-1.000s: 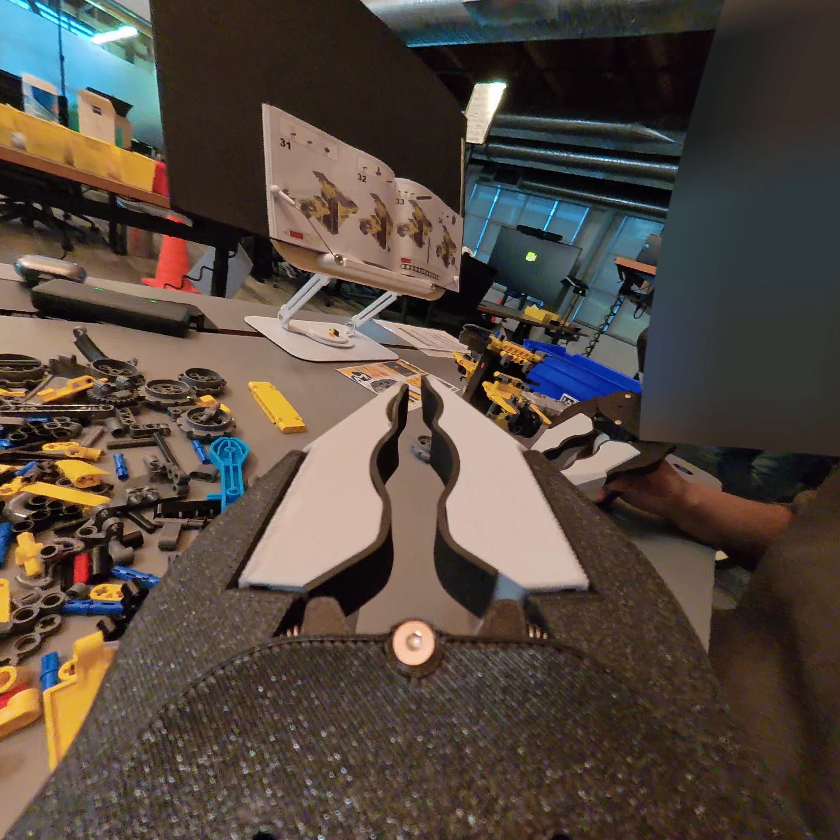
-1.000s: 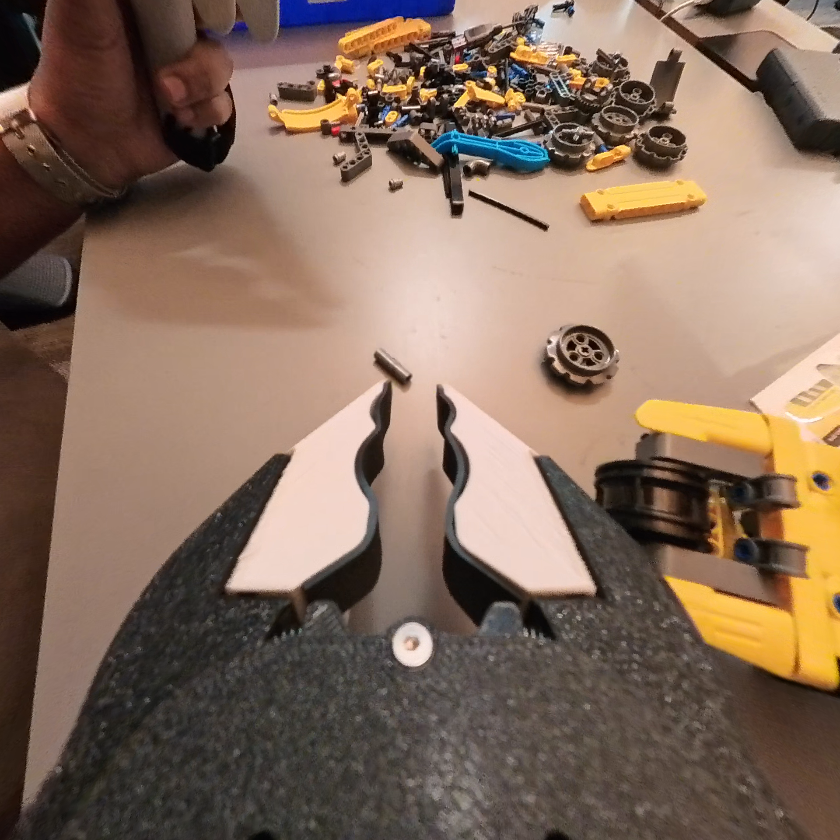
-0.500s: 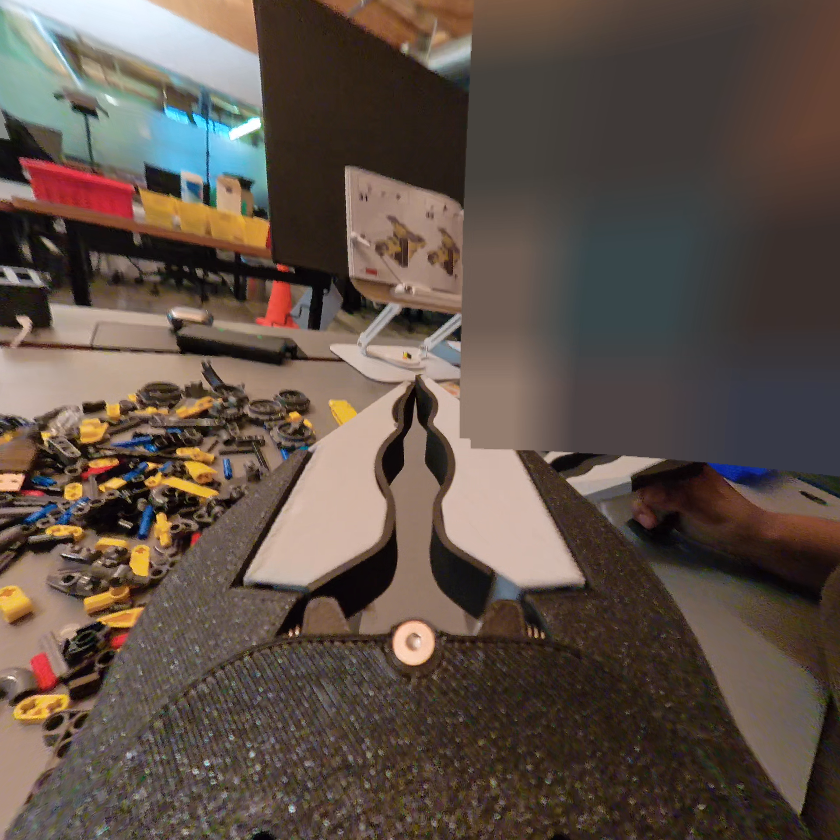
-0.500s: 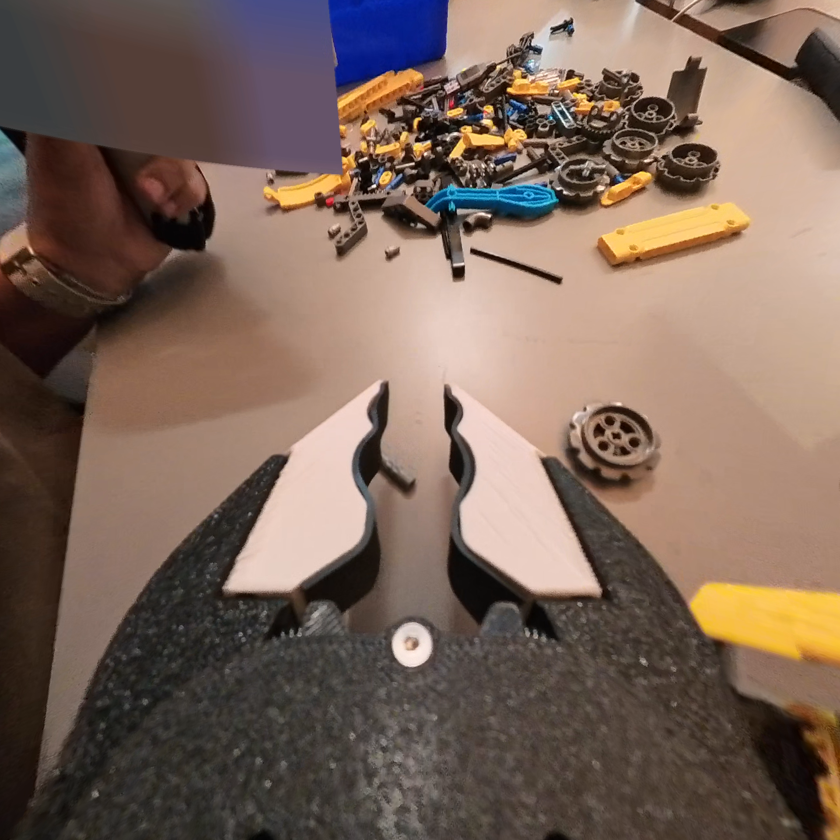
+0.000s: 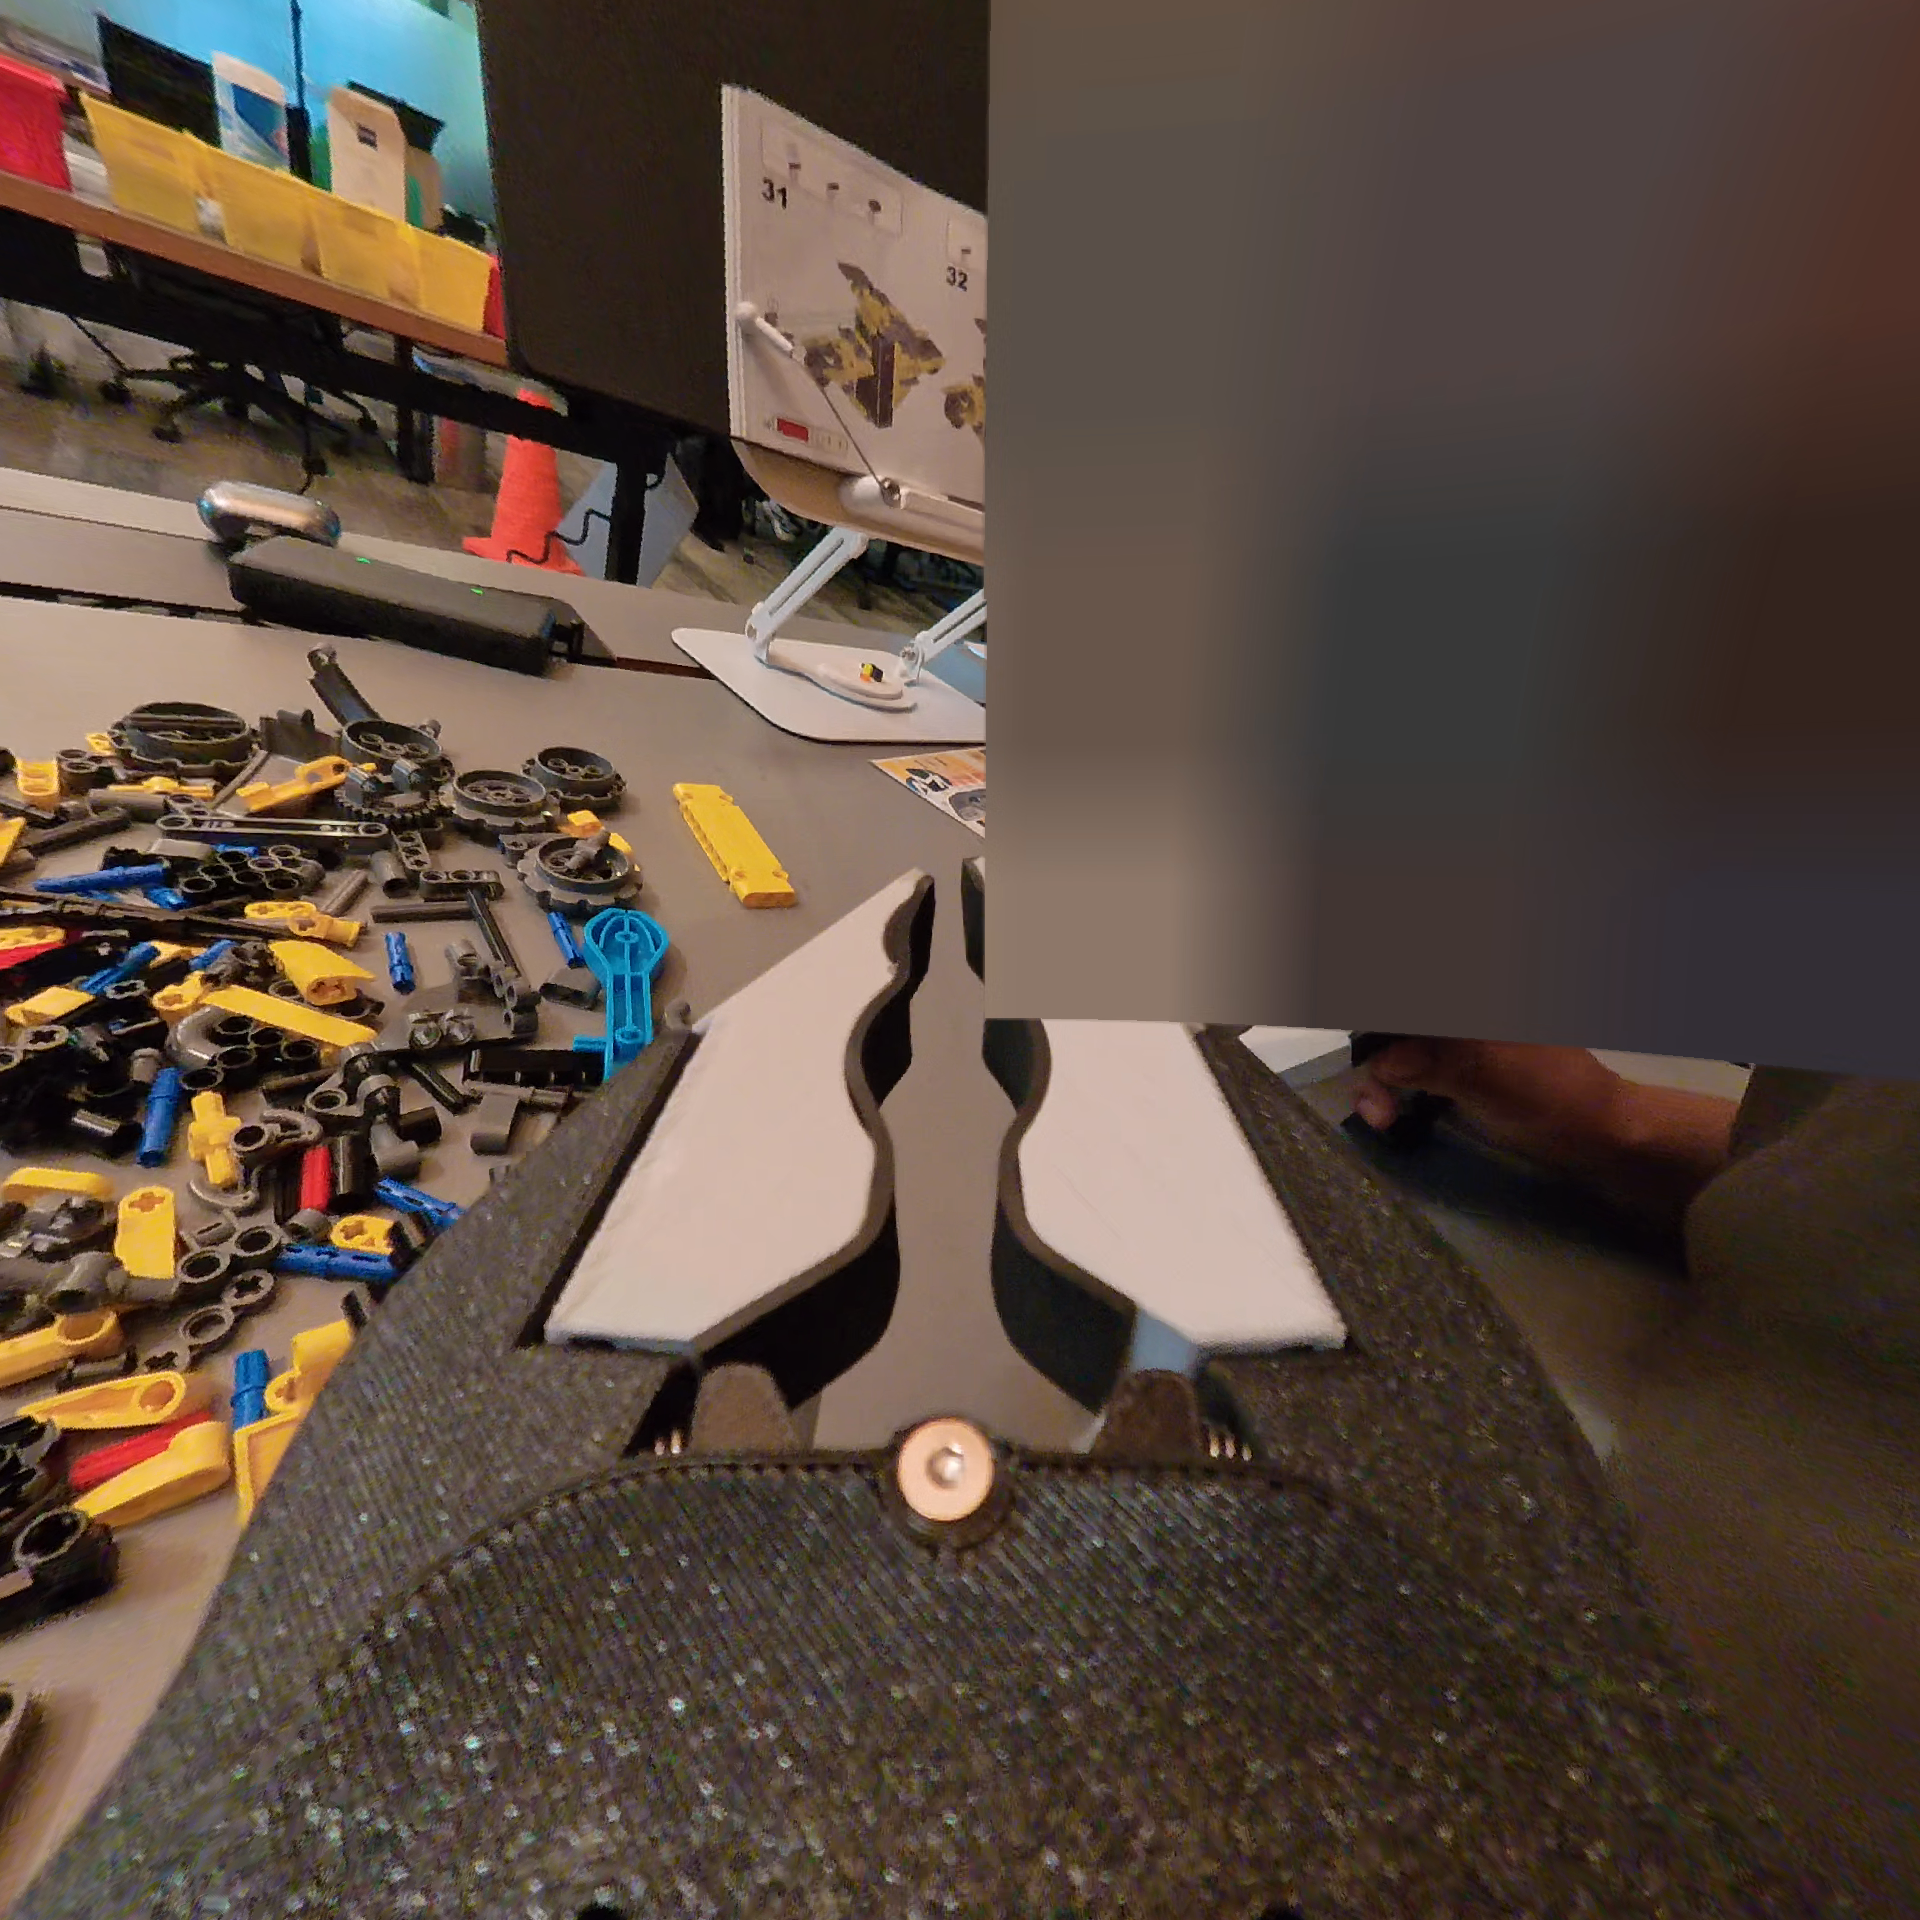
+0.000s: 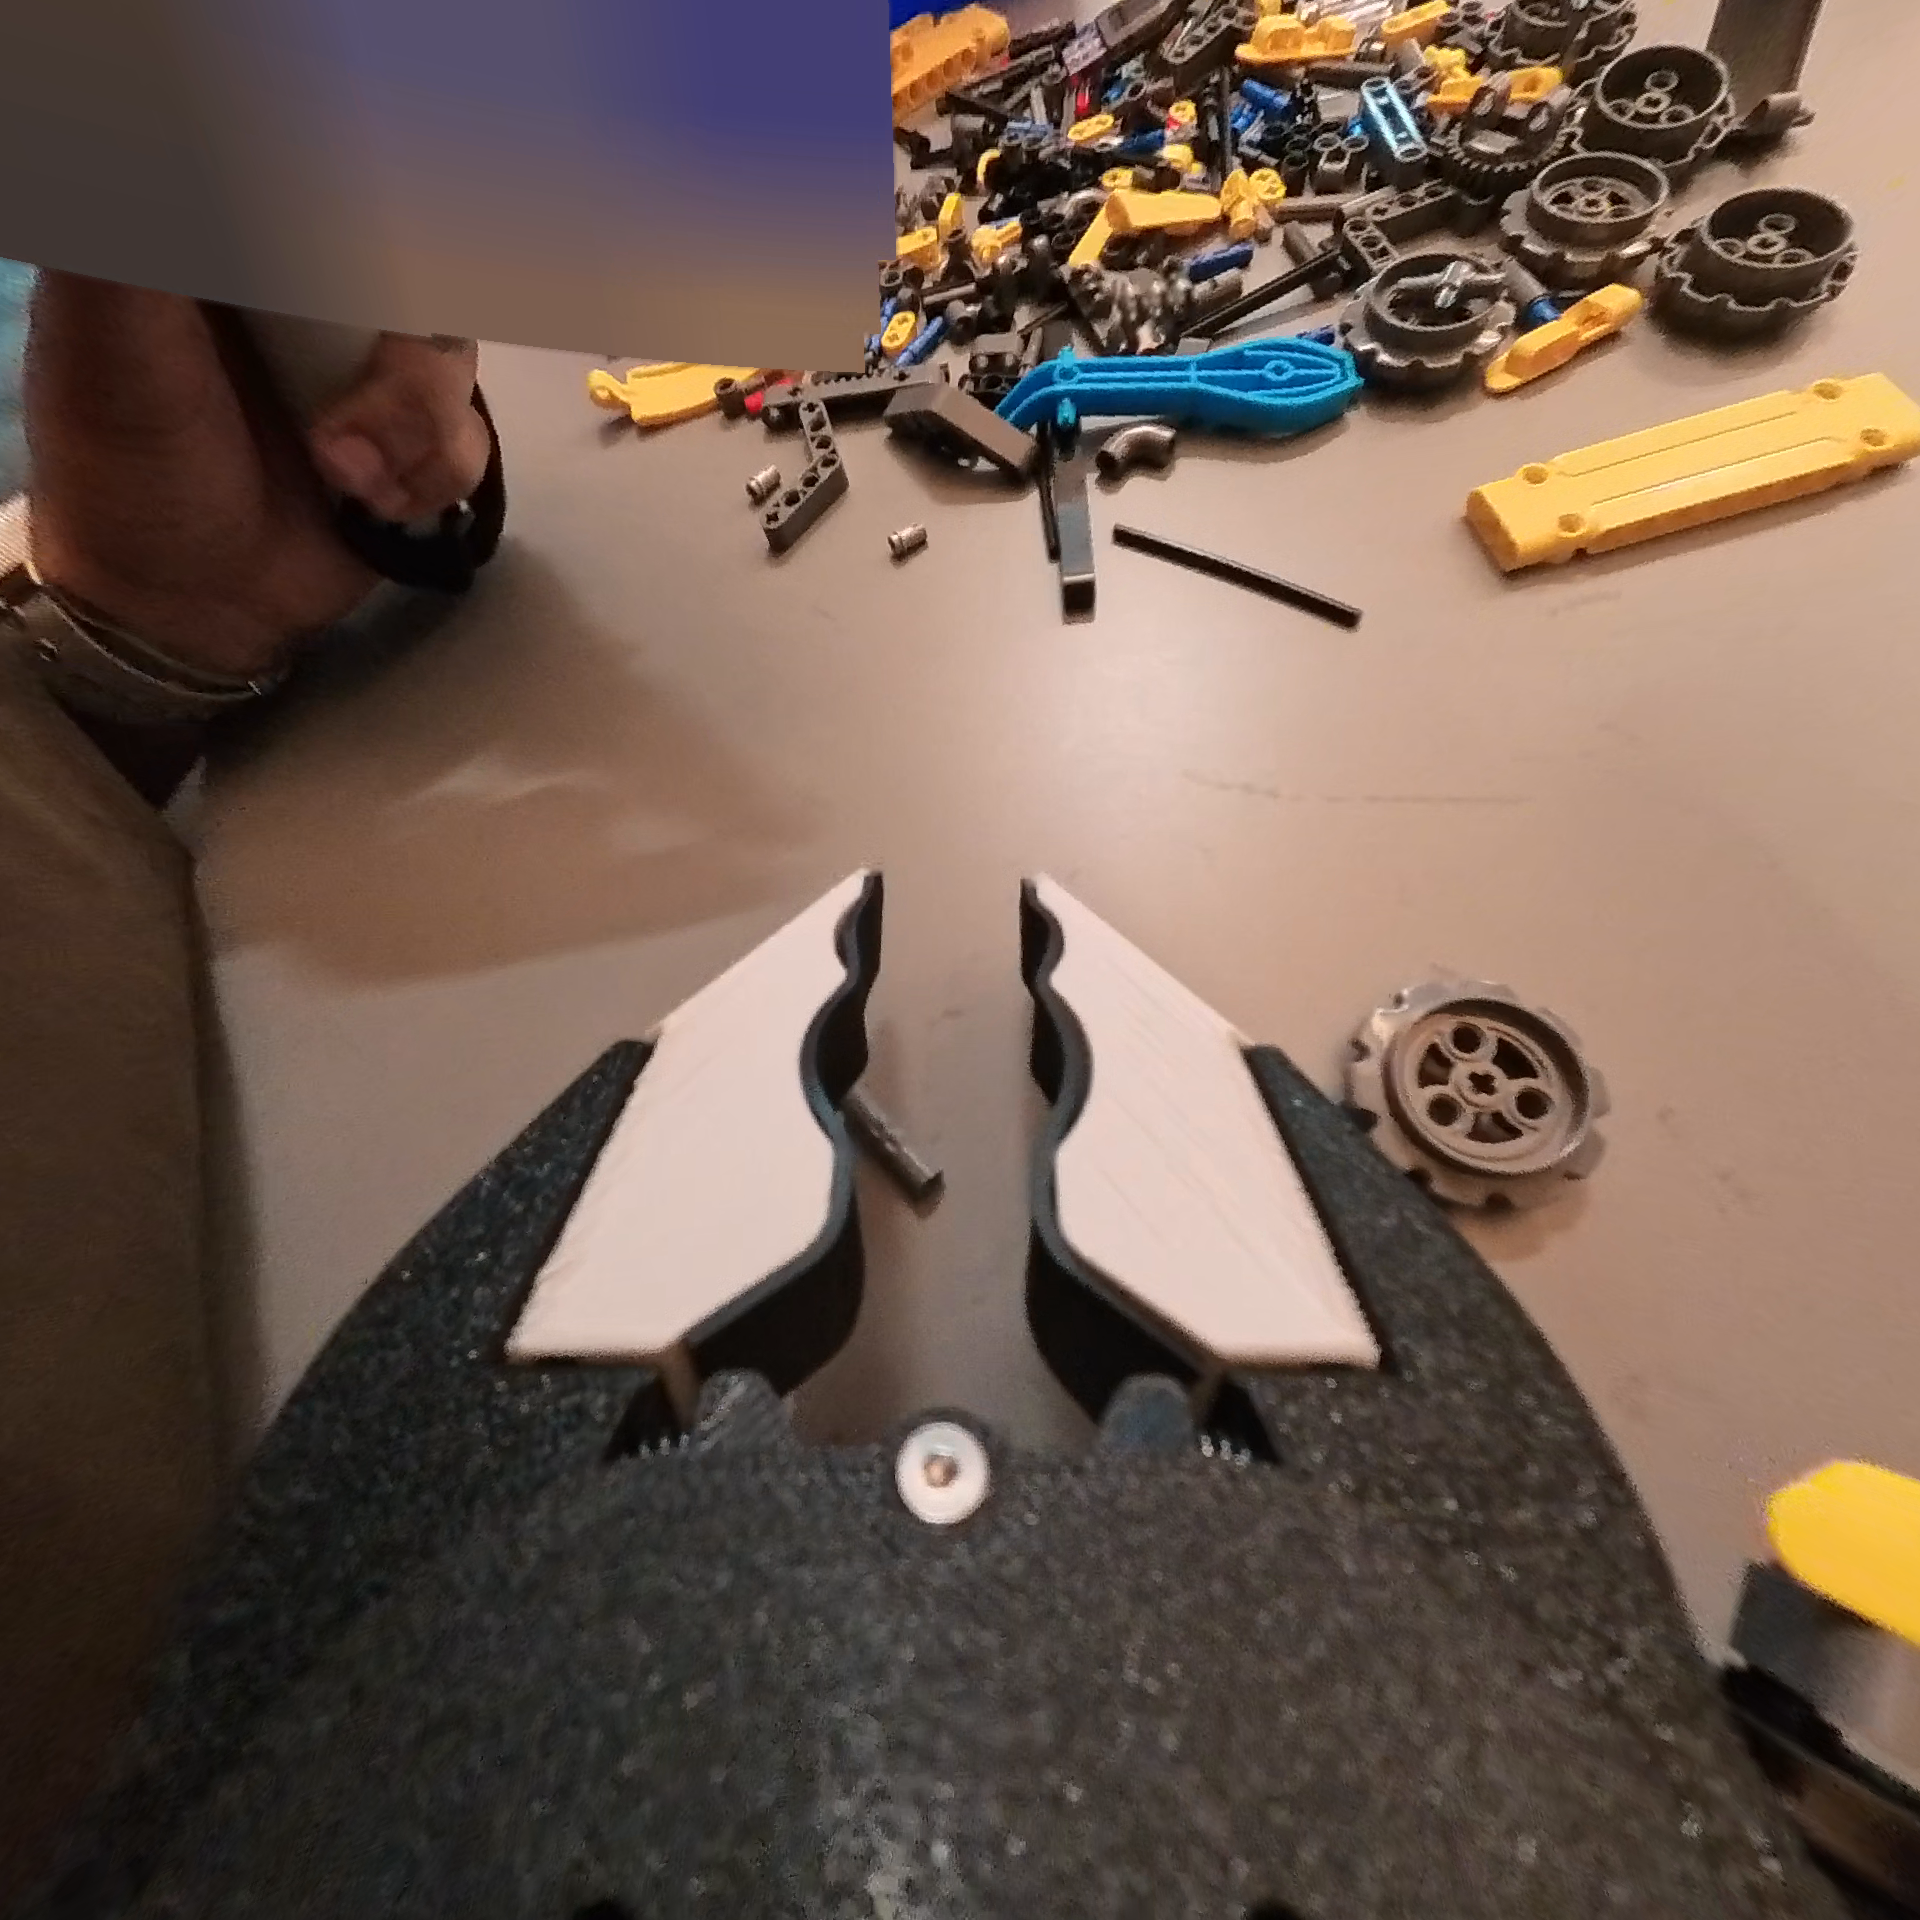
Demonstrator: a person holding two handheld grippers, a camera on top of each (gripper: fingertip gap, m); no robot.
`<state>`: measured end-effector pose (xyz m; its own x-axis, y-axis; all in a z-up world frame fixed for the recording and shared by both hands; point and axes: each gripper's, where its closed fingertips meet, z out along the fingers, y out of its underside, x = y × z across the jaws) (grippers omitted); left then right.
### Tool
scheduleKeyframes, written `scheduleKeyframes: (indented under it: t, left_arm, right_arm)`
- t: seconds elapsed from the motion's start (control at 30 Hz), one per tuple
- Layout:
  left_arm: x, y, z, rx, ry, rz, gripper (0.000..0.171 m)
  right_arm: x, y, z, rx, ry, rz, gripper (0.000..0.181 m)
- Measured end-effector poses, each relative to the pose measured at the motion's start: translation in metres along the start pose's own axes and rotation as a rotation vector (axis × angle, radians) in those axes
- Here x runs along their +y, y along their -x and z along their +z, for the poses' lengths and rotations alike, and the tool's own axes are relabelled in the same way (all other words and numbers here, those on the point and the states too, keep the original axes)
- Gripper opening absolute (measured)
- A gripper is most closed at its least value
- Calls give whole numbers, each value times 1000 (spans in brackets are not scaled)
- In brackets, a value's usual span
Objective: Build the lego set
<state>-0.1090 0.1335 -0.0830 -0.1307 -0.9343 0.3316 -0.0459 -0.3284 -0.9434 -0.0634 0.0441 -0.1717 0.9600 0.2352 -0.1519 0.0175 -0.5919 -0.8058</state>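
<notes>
My right gripper [image 6: 951, 883] is open and low over the grey table [image 6: 1351, 831]. A small dark pin [image 6: 896, 1145] lies on the table between its fingers, close to the left finger and partly under it. A grey toothed wheel [image 6: 1475, 1091] lies just right of the right finger. My left gripper [image 5: 945, 883] is empty and nearly shut, with only a thin slit at the tips. It is held above the table beside a pile of loose building parts [image 5: 260, 987]. A blur patch hides part of its right fingertip.
The parts pile [image 6: 1299, 177], a blue piece [image 6: 1184, 384], a yellow panel [image 6: 1694, 468] and a black axle [image 6: 1236, 577] lie ahead of the right gripper. A yellow and black assembly [image 6: 1839, 1538] sits at lower right. A booklet on a stand [image 5: 852, 312] is behind. The gap from one gripper's tips to the other's is roughly 15 cm. About 10 cm separates my right fingertips from the black axle [image 6: 1236, 577].
My right gripper has moved forward over the pin, which now lies deep between its fingers. The wheel now sits beside the right finger. The left gripper has come closer to the pile.
</notes>
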Motion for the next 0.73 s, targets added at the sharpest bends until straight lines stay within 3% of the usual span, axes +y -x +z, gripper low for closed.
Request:
scheduleKeyframes:
  t: [0.03, 0.73]
  left_arm:
    - [1, -1, 1, 8, 8, -7, 2]
    - [6, 0, 3, 29, 26, -49, 11]
  right_arm:
    - [1, 1, 1, 9, 11, -17, 26]
    - [3, 3, 3, 13, 28, -44, 33]
